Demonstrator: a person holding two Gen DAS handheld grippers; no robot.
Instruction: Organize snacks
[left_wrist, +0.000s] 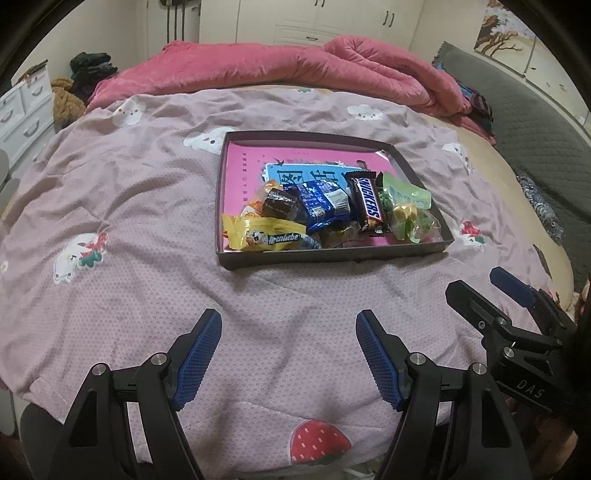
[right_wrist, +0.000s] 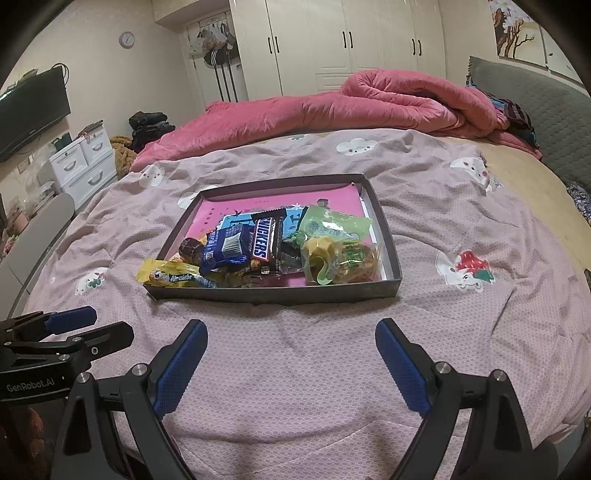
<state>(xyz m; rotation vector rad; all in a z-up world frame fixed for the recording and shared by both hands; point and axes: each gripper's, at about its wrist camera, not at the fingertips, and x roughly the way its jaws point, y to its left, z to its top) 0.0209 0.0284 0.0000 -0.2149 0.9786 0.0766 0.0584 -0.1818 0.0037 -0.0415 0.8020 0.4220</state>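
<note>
On the bed sheet (left_wrist: 147, 206), my left gripper (left_wrist: 288, 354) and right gripper (right_wrist: 291, 365) hover empty, jaws spread, near the snack tray (right_wrist: 266, 295).

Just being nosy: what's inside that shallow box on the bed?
The box holds a Snickers bar, a yellow Alpenliebe pack, a blue packet and green sweets bags, piled on a pink sheet. Whatever lies beneath the pile is covered.
</note>
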